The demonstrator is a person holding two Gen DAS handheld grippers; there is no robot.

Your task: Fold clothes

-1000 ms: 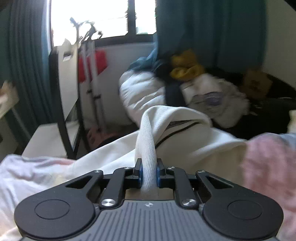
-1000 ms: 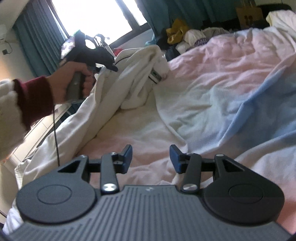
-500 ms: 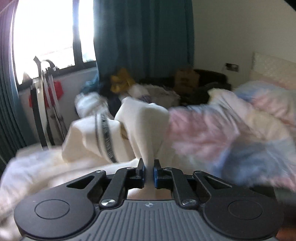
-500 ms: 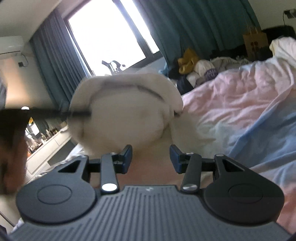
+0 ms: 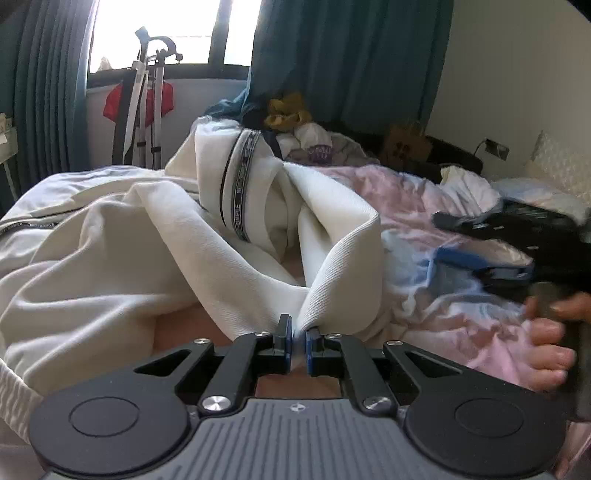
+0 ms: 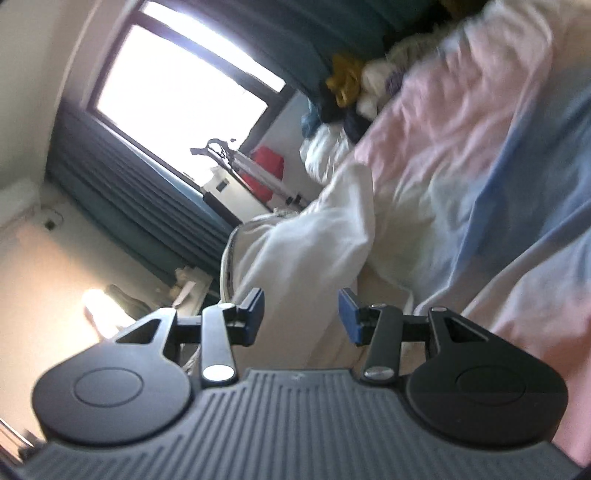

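Your left tongs (image 5: 298, 338) are clamped on a pinched fold of the white jacket (image 5: 147, 258), the blue pads nearly together with only the thin cloth between them. The jacket lies bunched on the bed, over the pink-and-blue duvet (image 5: 424, 206); from the pinch the cloth rises in a stiff loop, and behind it a sleeve or panel stands up showing a dark patterned trim stripe (image 5: 242, 184). A zip edge runs along the far left of the jacket. In the left wrist view your right hand (image 5: 550, 347) shows at the right edge, fingers wrapped round the grip of the right tongs (image 5: 480, 266), blurred. The right wrist view is rolled, so the room tilts steeply: your right tongs (image 6: 301, 314) stand apart, pads clear of any cloth, with the white jacket (image 6: 303, 243) lying just beyond them on the duvet (image 6: 480, 147). Background: teal curtains (image 5: 351, 55), a bright window (image 5: 166, 29), a folded metal stand (image 5: 147, 92) with something red behind it, and a heap of mixed clothes (image 5: 295, 125) past the foot of the bed.
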